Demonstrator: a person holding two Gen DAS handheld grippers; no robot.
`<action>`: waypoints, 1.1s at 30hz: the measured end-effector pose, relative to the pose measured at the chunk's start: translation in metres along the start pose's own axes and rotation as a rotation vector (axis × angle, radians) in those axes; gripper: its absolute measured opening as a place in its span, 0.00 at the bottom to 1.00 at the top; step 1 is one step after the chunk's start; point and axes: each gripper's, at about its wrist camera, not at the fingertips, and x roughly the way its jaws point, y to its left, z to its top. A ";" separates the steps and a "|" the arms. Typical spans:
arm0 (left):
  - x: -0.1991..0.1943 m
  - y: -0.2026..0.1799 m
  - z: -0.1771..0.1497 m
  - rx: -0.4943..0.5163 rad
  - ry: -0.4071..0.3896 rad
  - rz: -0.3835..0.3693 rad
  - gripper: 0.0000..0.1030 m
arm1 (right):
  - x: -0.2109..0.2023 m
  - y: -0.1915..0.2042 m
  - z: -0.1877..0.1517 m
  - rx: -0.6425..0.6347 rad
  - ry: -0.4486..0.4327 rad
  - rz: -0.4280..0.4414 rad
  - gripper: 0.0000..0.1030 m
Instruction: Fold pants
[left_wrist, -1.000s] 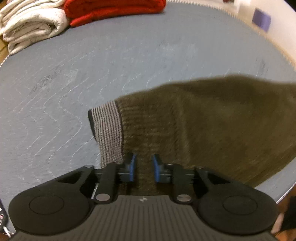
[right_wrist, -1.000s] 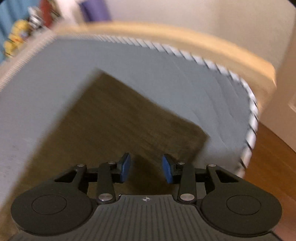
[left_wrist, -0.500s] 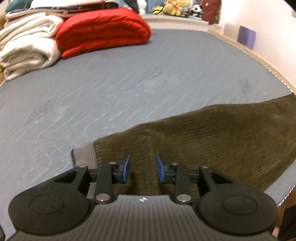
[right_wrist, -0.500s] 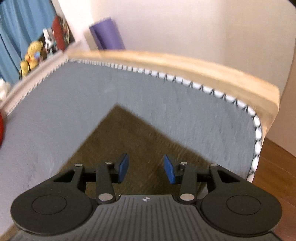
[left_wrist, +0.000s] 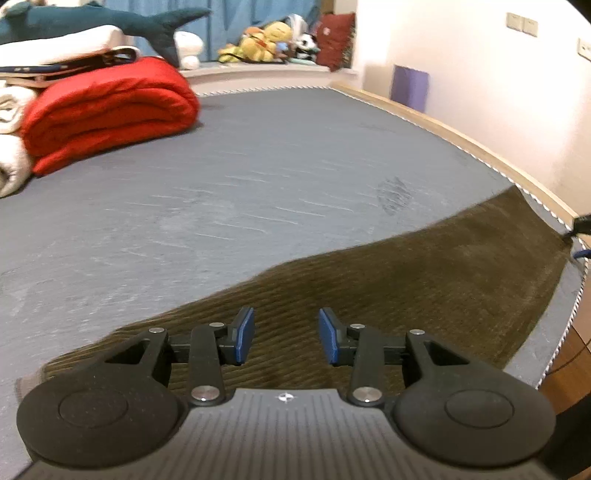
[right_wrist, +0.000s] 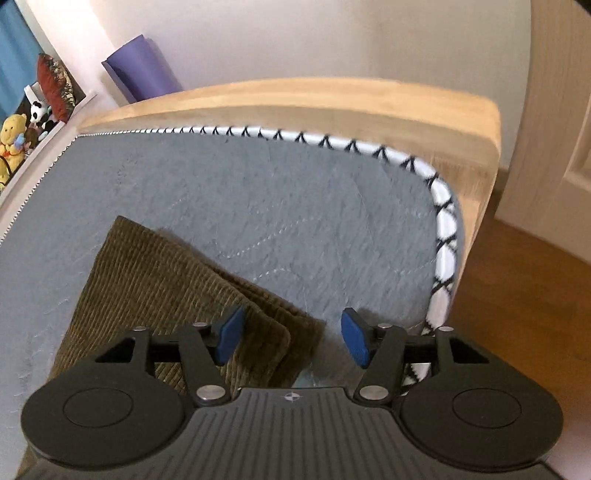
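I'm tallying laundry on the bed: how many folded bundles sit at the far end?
2: a red bundle beside a white bundle at the left edge; the white one is cropped, so more may be hidden.

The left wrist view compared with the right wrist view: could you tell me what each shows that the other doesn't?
Only the left wrist view shows the red folded blanket and the pants' long stretch. Only the right wrist view shows the stacked leg ends, the mattress corner and the wooden floor. Both show the olive corduroy pants on the grey mattress, with each view's own gripper, left gripper and right gripper, opening, nothing pinched.
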 end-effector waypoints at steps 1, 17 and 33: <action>0.004 -0.005 0.001 0.012 0.006 -0.006 0.42 | 0.007 -0.002 -0.001 0.012 0.024 0.026 0.65; 0.012 -0.023 -0.001 0.063 0.021 0.001 0.42 | -0.066 0.087 -0.028 -0.275 -0.191 0.194 0.26; 0.035 0.007 0.008 -0.092 0.102 -0.005 0.46 | -0.168 0.292 -0.376 -1.396 0.152 0.805 0.34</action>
